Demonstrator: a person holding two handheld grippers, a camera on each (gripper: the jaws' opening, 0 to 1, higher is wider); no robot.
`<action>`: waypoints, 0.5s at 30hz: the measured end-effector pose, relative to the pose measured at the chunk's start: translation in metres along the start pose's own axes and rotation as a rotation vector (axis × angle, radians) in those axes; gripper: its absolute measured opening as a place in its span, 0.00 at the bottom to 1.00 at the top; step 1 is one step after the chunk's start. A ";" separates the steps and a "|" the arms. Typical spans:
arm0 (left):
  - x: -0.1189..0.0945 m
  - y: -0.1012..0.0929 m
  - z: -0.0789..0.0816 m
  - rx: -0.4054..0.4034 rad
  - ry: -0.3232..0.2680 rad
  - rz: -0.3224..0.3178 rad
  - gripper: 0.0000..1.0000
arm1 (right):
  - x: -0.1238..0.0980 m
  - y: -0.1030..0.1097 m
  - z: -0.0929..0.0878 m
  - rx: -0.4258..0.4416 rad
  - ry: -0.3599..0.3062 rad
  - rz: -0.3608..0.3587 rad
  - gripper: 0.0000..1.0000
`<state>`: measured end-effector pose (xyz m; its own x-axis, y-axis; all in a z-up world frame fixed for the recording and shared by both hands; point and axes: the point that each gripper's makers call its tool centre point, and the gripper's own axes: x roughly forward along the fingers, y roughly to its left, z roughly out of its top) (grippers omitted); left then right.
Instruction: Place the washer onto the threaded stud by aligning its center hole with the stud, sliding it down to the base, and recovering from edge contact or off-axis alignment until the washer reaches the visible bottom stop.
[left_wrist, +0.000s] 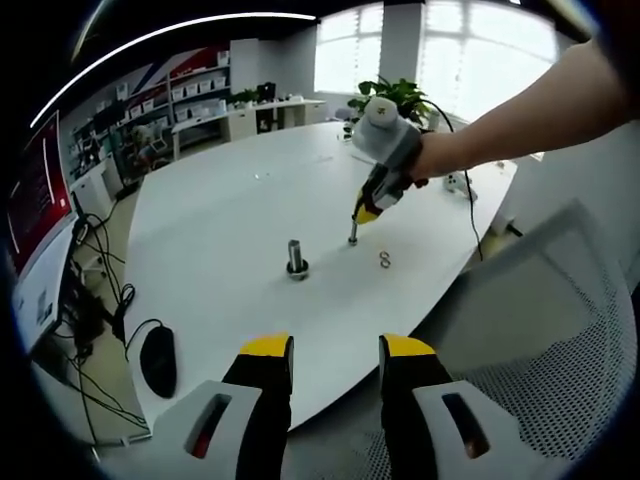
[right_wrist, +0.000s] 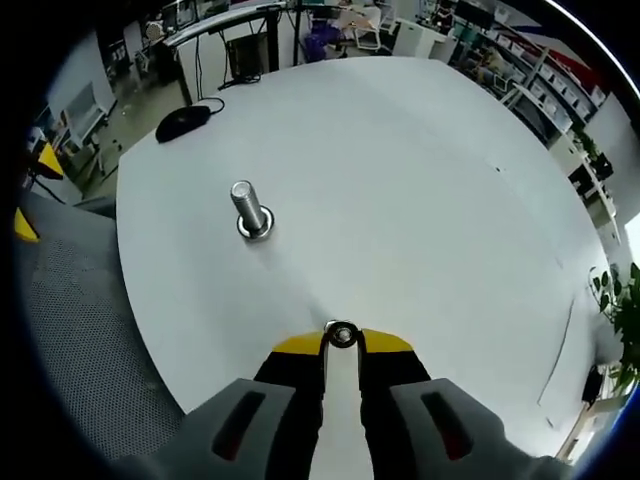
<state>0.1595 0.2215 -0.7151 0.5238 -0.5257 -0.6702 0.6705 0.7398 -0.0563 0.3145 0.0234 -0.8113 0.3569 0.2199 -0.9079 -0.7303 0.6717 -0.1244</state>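
White round table carries everything; the stud stands upright on it on its wide base, bare, no washer on it yet, so the placing itself is all still to do. In the left gripper view the stud sits near the table middle, with the right gripper a little to its right and beyond, tips down at the table surface, held by a person's hand. A second small ring-like part lies loose on the table just right of that gripper; too small to say whether it is another washer. Mouse at the near left edge, mesh chair at the near right, not involved. Right gripper: jaws nearly closed, pinching the washer by its rim at the very tips, hole visible, washer near the table surface. So pickup looks done or just happening; can't tell if it is lifted clear. Left: carry to the stud, well apart up and left in the right gripper view, center hole over the thread, slide down to the base. Left gripper: jaws apart with a clear gap, holding nothing, hanging off the near table edge, idle.
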 end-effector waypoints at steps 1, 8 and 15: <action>0.000 0.000 0.000 -0.001 -0.001 0.001 0.32 | 0.000 0.000 0.000 0.000 0.000 0.000 0.14; 0.000 0.001 -0.001 -0.003 0.002 0.005 0.32 | 0.009 0.000 -0.001 -0.005 0.020 0.007 0.14; 0.000 0.001 -0.002 -0.005 0.006 0.004 0.32 | 0.017 0.002 -0.006 0.000 0.041 0.017 0.14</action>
<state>0.1594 0.2226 -0.7166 0.5232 -0.5205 -0.6748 0.6661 0.7437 -0.0572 0.3158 0.0248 -0.8297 0.3203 0.2014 -0.9257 -0.7360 0.6681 -0.1093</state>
